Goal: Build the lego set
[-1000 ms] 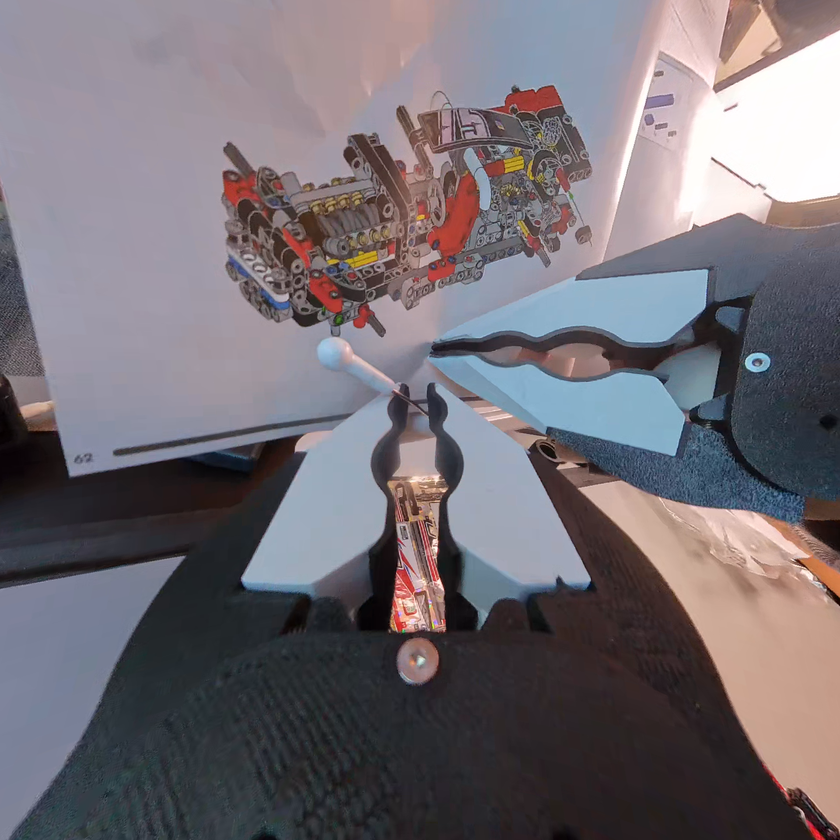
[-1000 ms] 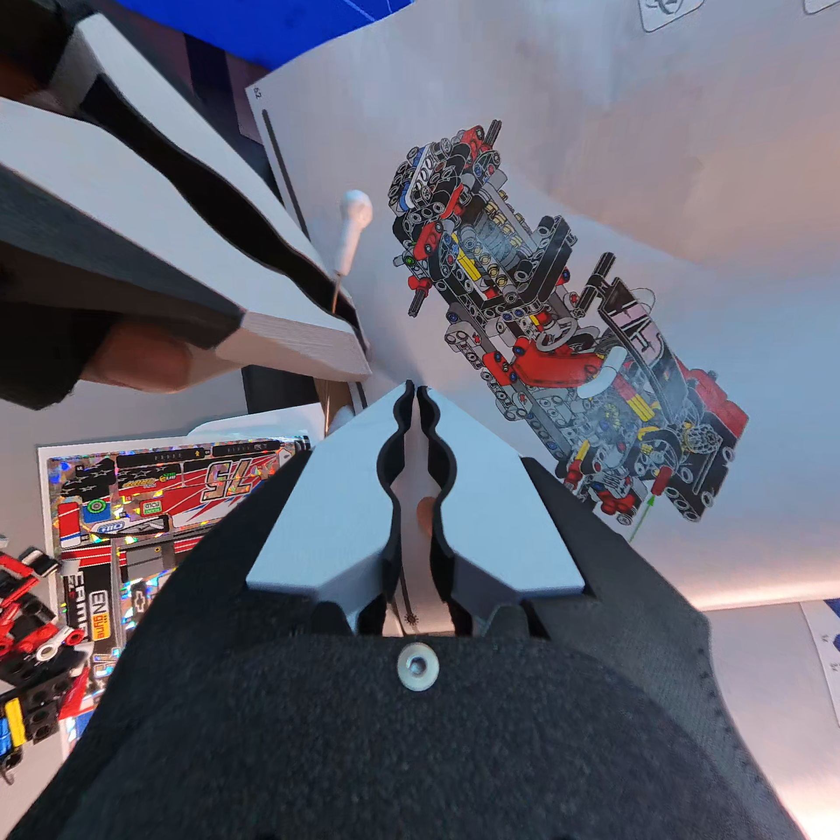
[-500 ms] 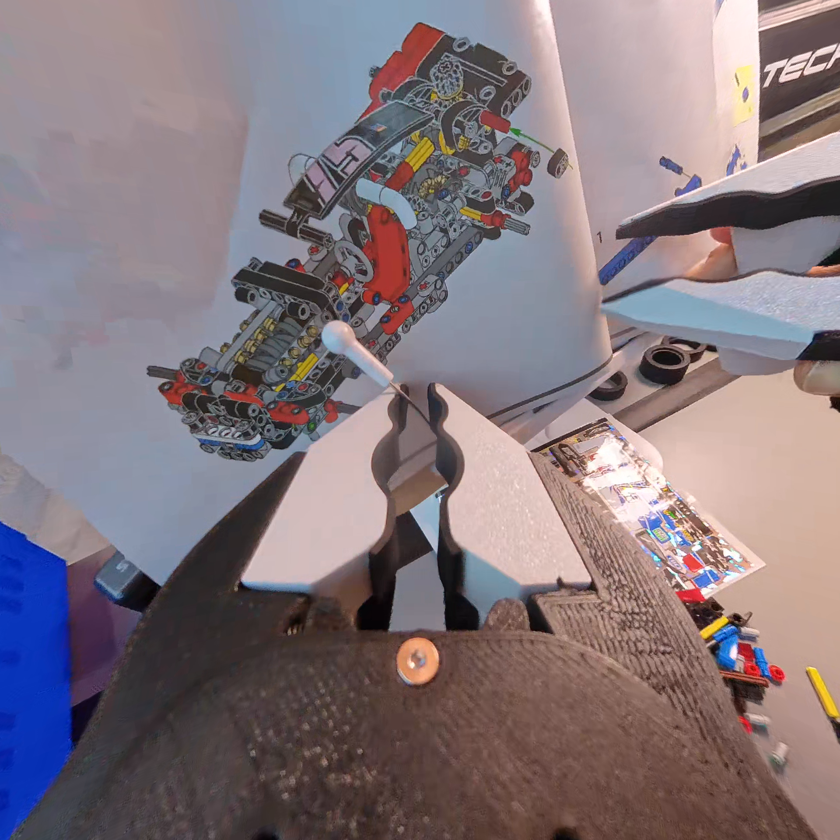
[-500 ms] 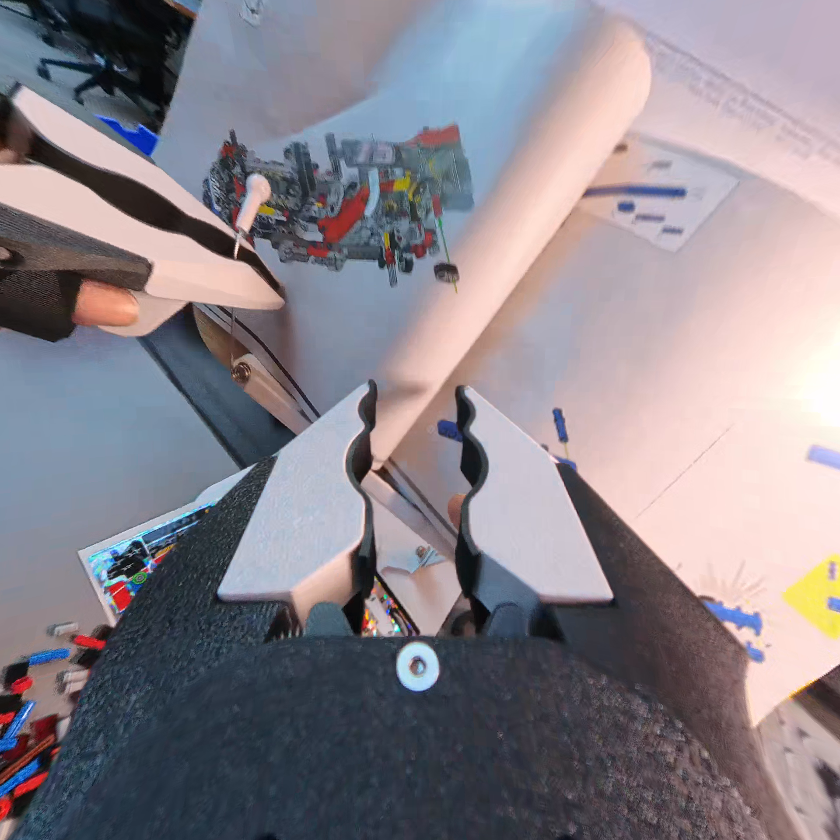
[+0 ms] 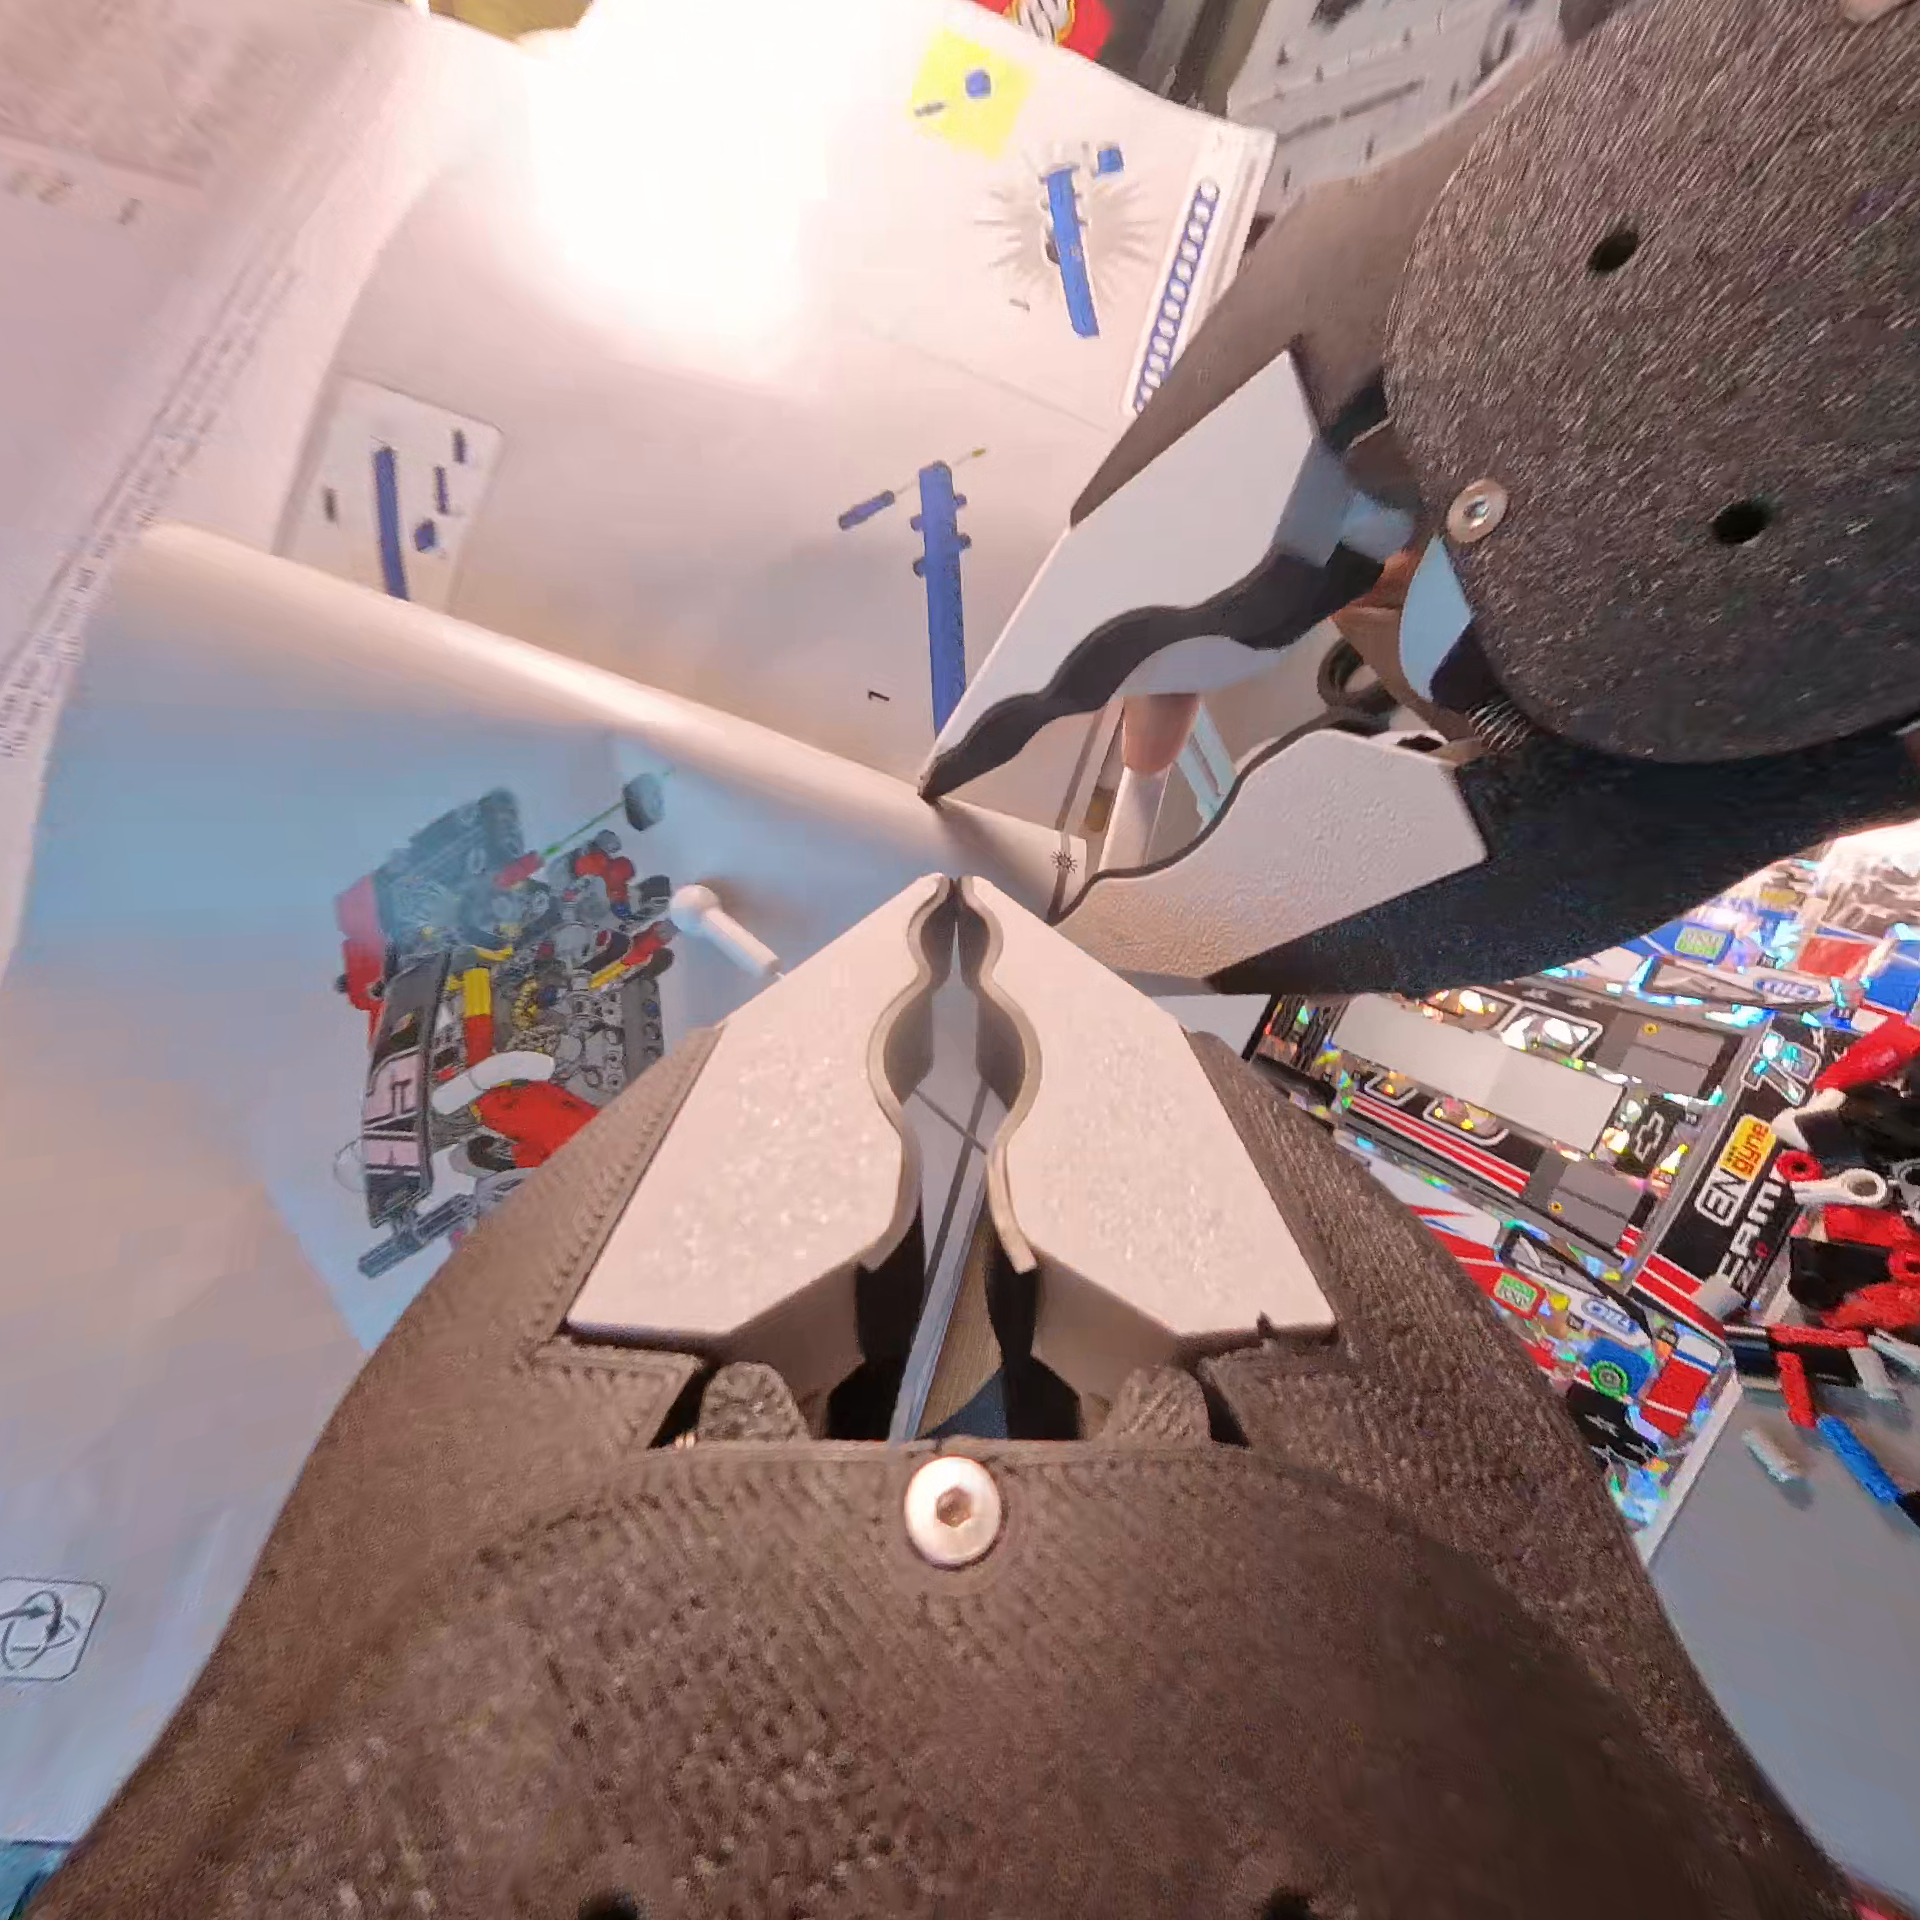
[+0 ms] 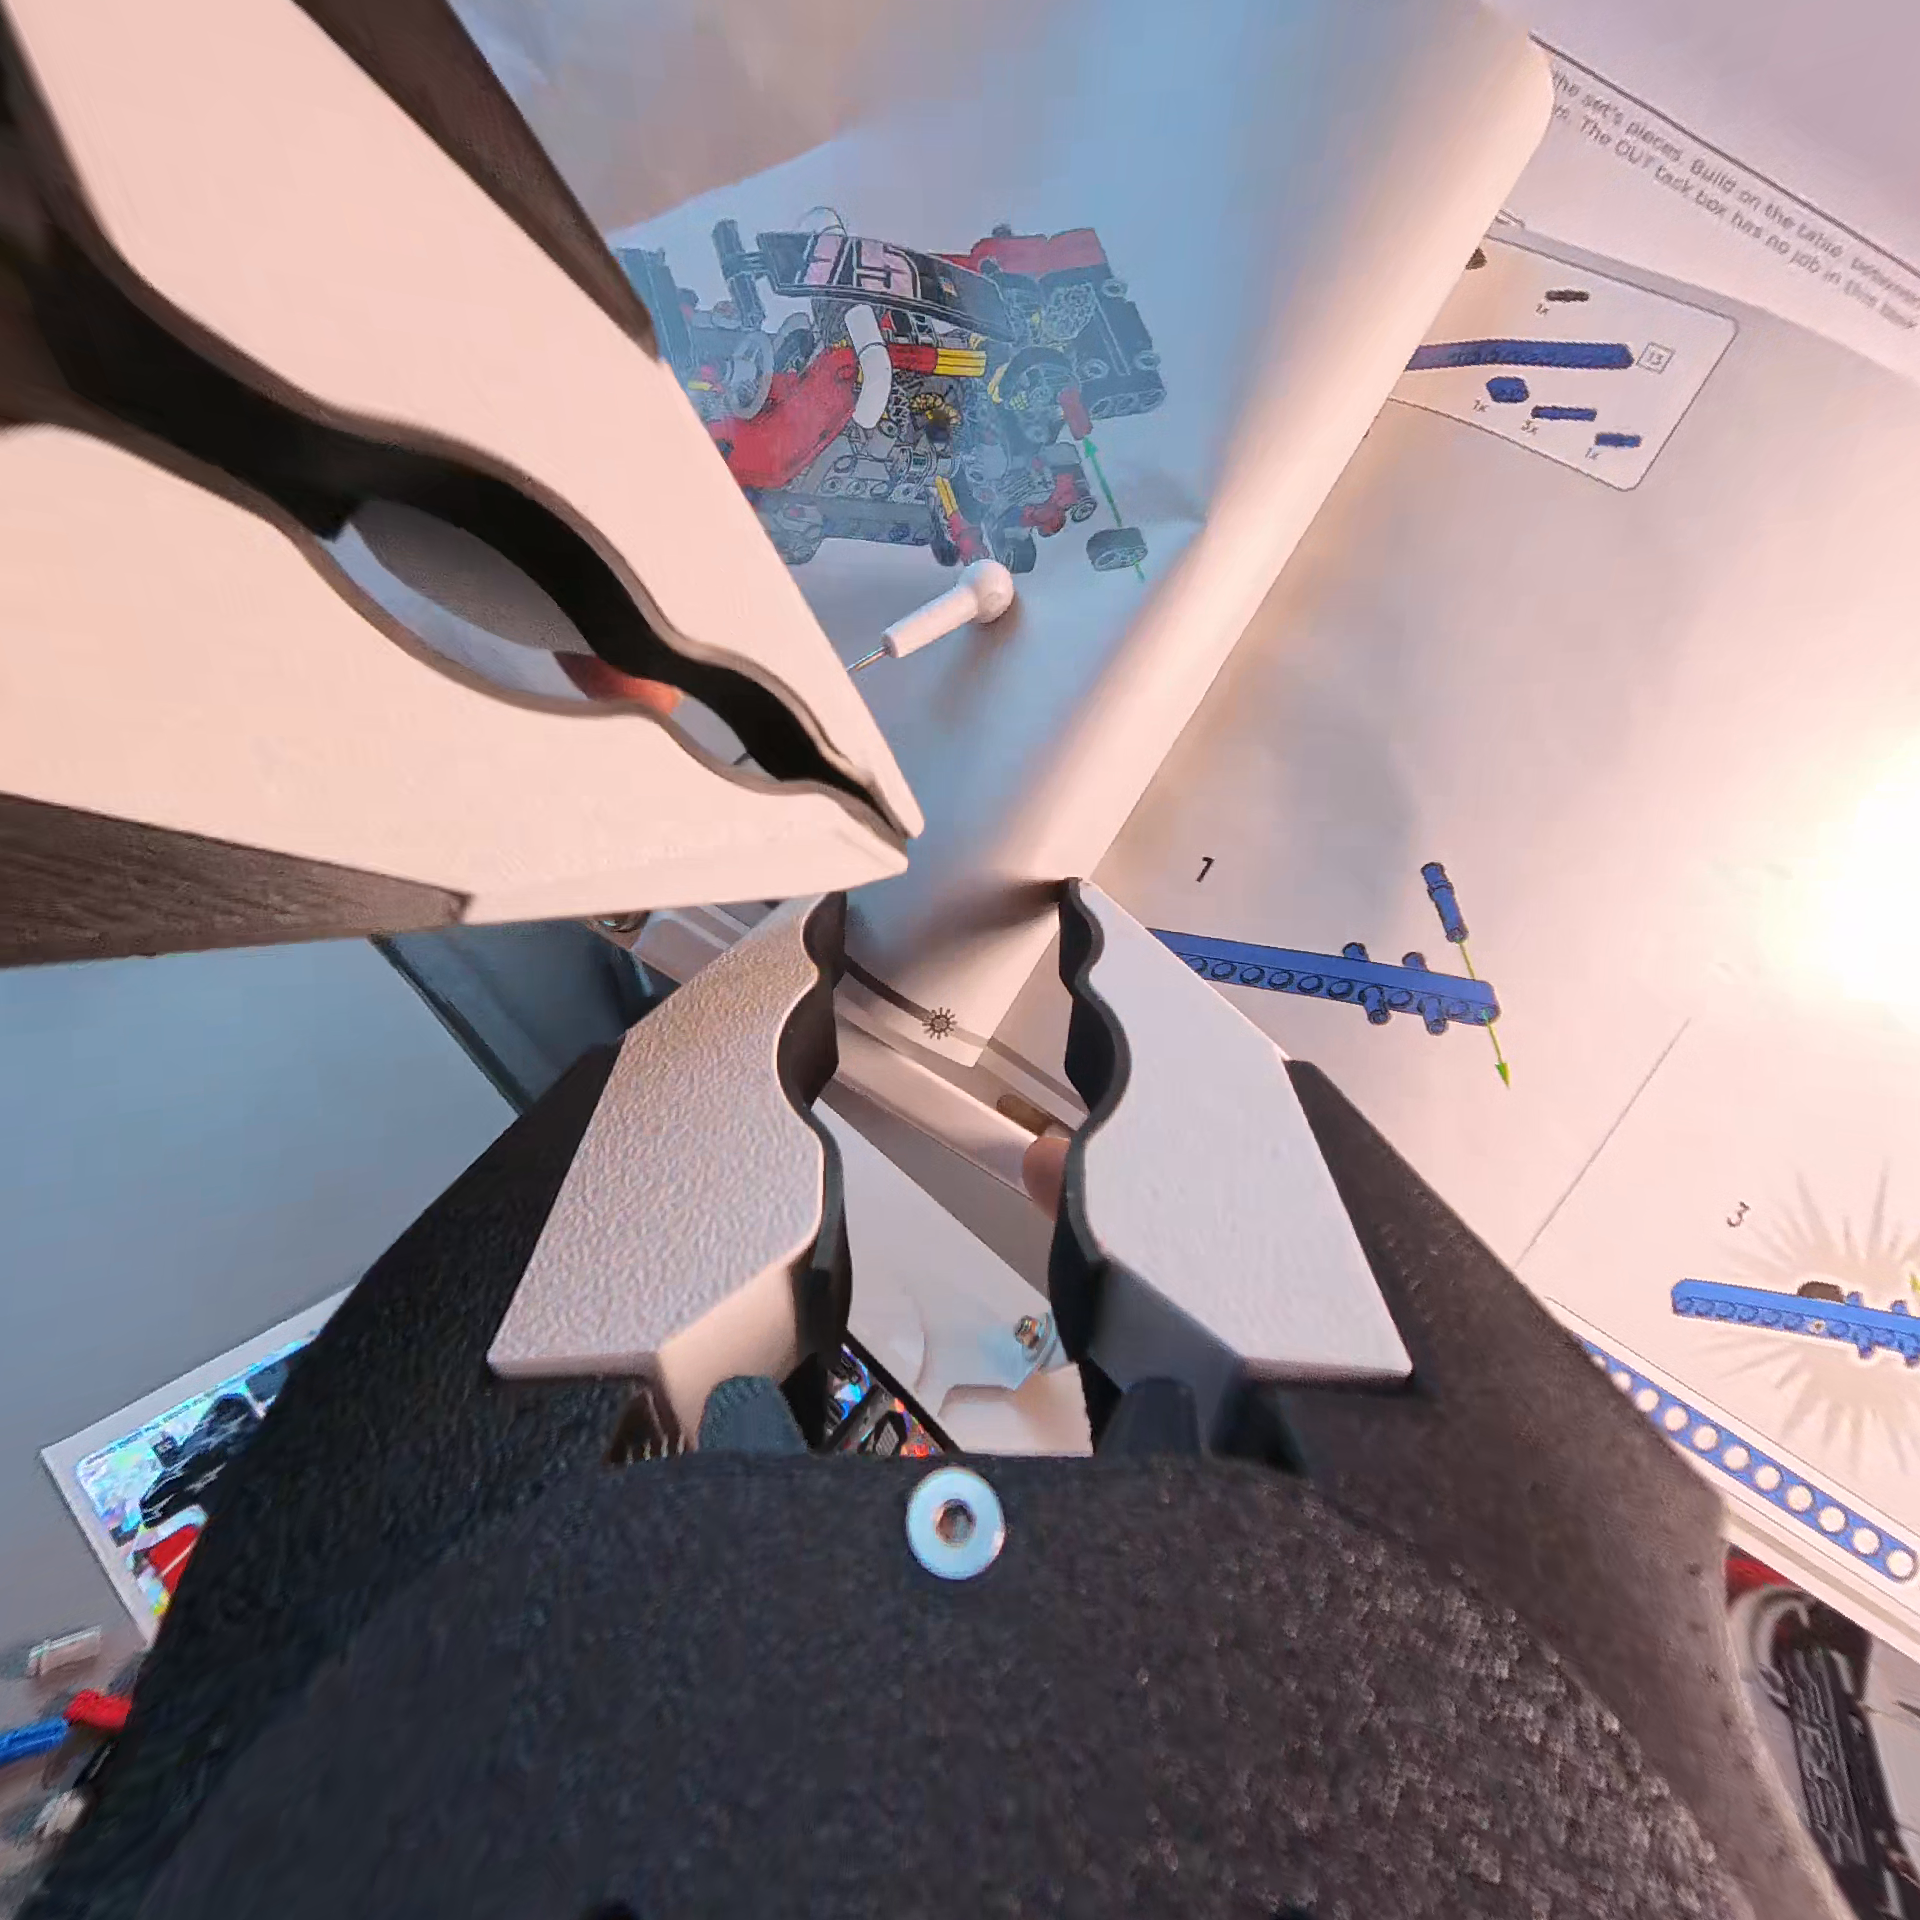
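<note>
My left gripper (image 5: pixel 953 883) has its fingers pinched together at the tips on a thin page edge of the instruction booklet (image 5: pixel 644 582); a white push pin (image 5: pixel 717 920) shows just beside the left finger, but I cannot tell whether it is caught between them. The page curls over in a roll, showing a printed car model (image 5: pixel 499 1039) on its face. My right gripper (image 6: pixel 951 899) has its fingers spread well apart, straddling the lower end of that rolled page (image 6: pixel 1195 582), with the tips near the paper; I cannot tell if either finger touches it. In the right wrist view the left gripper crosses the upper left, tips close above my right fingers. The open booklet pages beyond show blue beam diagrams (image 6: pixel 1330 977). A shiny sticker sheet (image 5: pixel 1558 1091) lies on the worktop (image 5: pixel 1787 1662) to the right, with loose red, black and blue lego pieces (image 5: pixel 1849 1299) scattered beside it.
</note>
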### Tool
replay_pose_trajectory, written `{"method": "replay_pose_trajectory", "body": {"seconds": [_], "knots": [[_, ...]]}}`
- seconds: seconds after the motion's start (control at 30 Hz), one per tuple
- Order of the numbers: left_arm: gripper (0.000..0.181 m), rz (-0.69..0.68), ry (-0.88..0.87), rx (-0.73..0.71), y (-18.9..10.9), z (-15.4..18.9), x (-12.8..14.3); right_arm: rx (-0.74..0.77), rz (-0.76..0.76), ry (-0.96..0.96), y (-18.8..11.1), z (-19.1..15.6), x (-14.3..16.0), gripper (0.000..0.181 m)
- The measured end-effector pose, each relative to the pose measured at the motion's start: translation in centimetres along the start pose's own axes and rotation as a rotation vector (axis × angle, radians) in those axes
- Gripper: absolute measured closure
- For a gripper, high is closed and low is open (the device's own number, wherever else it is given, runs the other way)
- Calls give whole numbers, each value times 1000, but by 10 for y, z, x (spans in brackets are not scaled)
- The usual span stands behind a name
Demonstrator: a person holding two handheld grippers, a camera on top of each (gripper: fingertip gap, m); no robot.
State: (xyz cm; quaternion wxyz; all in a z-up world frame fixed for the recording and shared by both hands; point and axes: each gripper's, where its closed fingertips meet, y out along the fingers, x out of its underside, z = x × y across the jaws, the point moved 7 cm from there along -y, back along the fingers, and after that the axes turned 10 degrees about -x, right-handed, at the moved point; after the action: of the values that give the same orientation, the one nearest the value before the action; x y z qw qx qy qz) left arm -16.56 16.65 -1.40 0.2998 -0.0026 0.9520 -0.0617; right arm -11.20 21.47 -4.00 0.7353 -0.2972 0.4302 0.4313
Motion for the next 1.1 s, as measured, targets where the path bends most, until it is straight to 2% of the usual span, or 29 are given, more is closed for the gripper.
{"method": "replay_pose_trajectory", "body": {"seconds": [0.07,0.2,0.27,0.33,0.4,0.47,0.57,0.63,0.7,0.77,0.87,0.97,1.1], "knots": [[181,-21,-34,12,5,-1,2,-15,-3,6,-1,1,0,144],[181,57,-299,-28,-6,-13,1,-77,-29,58,-9,4,5,143],[168,19,-386,-118,-10,-19,12,-75,-4,87,-18,8,7,141],[164,2,-433,-215,-16,-25,26,-33,49,127,-32,19,8,140],[158,-24,-496,-250,-21,-27,42,39,103,209,-50,41,11,138],[157,-46,-571,-249,-28,-27,58,119,137,337,-69,72,24,133],[155,-57,-658,-257,-39,-27,74,201,138,650,-91,120,68,119],[153,-71,-681,-257,-41,-25,81,152,171,931,-93,137,103,103],[152,-98,-668,-264,-39,-24,87,54,245,1109,-84,142,125,98],[153,-104,-659,-272,-37,-25,88,-63,320,1205,-70,141,136,102],[157,-117,-629,-272,-36,-28,88,-165,407,1198,-61,139,127,136],[151,-139,-615,-266,-34,-30,92,-124,386,1172,-67,133,122,143],[147,-145,-697,-240,-31,-31,97,-79,418,1132,-82,117,119,149]]}}
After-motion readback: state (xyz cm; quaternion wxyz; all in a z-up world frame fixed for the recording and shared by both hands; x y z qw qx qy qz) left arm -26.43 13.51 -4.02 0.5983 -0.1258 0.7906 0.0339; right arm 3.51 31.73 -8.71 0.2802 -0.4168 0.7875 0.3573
